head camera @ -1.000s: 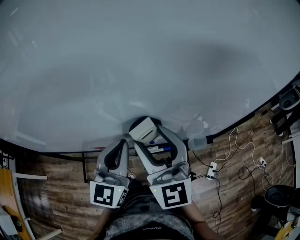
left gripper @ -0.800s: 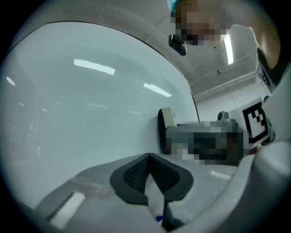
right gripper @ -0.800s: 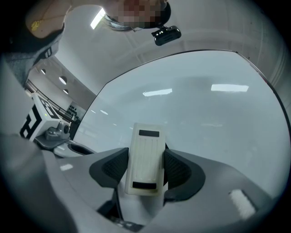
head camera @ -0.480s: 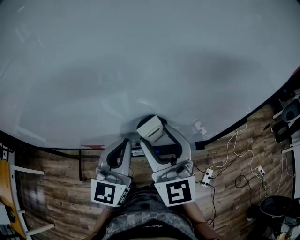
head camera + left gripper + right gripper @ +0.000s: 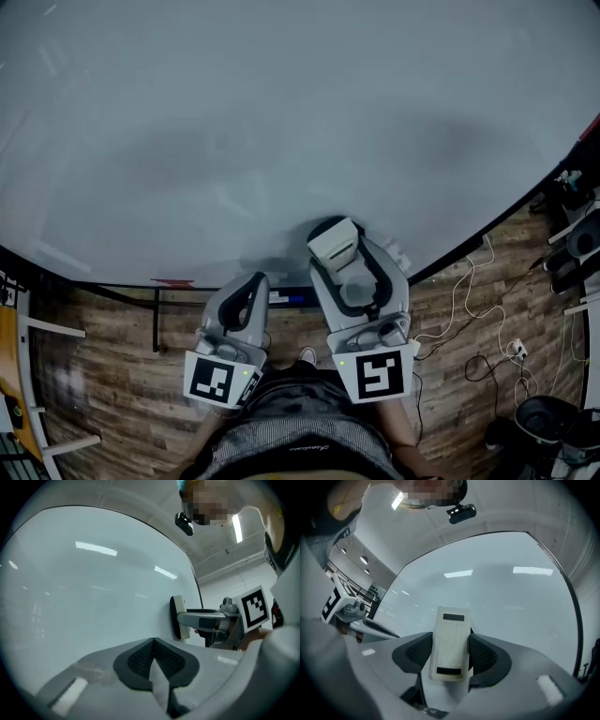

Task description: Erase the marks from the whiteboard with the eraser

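The whiteboard (image 5: 281,122) fills most of the head view, and I see no distinct marks on it, only faint smears. A cream eraser (image 5: 335,244) with a dark felt face sits near the board's lower edge, and my right gripper (image 5: 341,261) is shut on it. In the right gripper view the eraser (image 5: 450,641) stands between both pads, with the whiteboard (image 5: 501,597) behind it. In the left gripper view the eraser (image 5: 180,618) lies flat against the whiteboard (image 5: 93,597). My left gripper (image 5: 253,283) hangs to the left of it below the board's edge, shut on nothing, its pads (image 5: 140,660) pressed together.
A red marker (image 5: 172,282) and a blue marker (image 5: 291,298) lie on the ledge under the board. Wooden floor (image 5: 103,375) lies below. Cables and a power strip (image 5: 512,350) trail at the right, with dark chair bases (image 5: 577,234) beyond.
My right gripper has carried the eraser to the right along the board's lower edge. The left gripper has stayed shut and shifted only a little.
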